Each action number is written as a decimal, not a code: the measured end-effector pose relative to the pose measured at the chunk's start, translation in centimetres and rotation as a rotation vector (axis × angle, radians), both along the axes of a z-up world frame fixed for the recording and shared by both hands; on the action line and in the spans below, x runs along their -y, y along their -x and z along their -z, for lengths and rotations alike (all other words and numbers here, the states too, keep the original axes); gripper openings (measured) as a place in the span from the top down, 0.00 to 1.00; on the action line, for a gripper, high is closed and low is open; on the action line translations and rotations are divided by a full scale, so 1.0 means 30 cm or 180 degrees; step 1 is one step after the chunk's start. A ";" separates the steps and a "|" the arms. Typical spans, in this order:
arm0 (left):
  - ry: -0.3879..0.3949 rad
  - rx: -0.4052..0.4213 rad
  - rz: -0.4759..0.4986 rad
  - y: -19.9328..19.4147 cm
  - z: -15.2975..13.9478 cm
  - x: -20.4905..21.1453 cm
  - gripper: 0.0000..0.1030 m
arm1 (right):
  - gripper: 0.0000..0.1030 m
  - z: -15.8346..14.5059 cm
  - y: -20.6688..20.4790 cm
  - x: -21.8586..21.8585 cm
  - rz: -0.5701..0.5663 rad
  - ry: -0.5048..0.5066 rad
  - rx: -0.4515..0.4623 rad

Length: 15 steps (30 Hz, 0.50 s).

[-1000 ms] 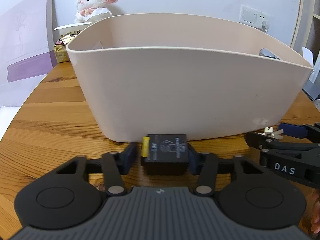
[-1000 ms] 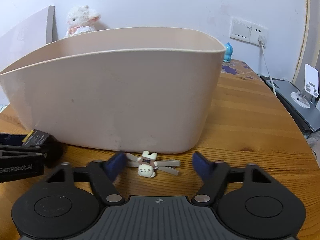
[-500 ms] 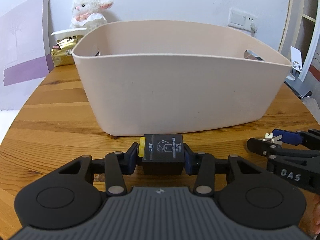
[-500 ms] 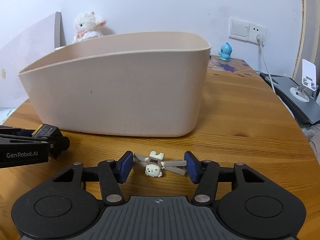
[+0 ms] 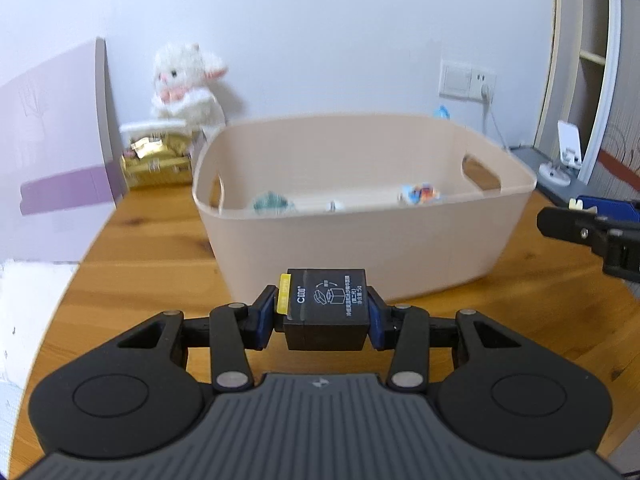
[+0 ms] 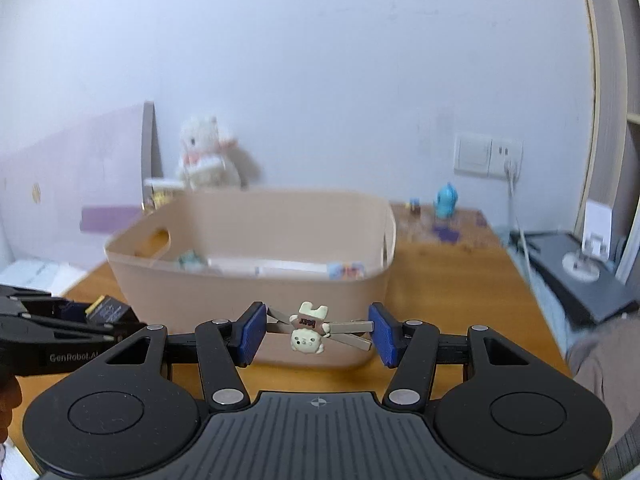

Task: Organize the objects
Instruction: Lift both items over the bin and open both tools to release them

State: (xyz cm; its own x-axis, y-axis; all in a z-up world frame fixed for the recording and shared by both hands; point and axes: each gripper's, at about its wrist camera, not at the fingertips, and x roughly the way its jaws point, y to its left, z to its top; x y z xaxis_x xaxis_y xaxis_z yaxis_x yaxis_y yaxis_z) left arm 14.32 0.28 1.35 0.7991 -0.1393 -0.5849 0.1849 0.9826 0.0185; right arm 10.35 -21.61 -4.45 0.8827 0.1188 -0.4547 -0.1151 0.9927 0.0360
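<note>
Just short of the beige bin (image 5: 360,240), on its near side, we carry two things clear of the wooden table (image 5: 152,240). Our left gripper (image 5: 326,316) is clamped on a small black box (image 5: 326,312), pads flat on its two side faces; we judge it light and rigid, its printed skin perhaps slick, so a square hold on those faces suits it. Our right gripper (image 6: 318,328) pinches a hair clip (image 6: 316,326) by the tips of its thin metal prongs, the bear charm midway between them. It looks featherlight but apt to twist or slip.
</note>
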 end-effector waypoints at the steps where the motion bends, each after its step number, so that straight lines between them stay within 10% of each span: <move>1: 0.0005 0.0037 0.0006 0.000 -0.020 -0.001 0.54 | 0.48 -0.019 -0.001 0.002 -0.0011 -0.0010 0.0051; 15: -0.0133 0.0211 -0.0019 -0.198 -0.167 0.052 0.55 | 0.48 -0.163 -0.166 0.003 0.0008 -0.0141 0.0293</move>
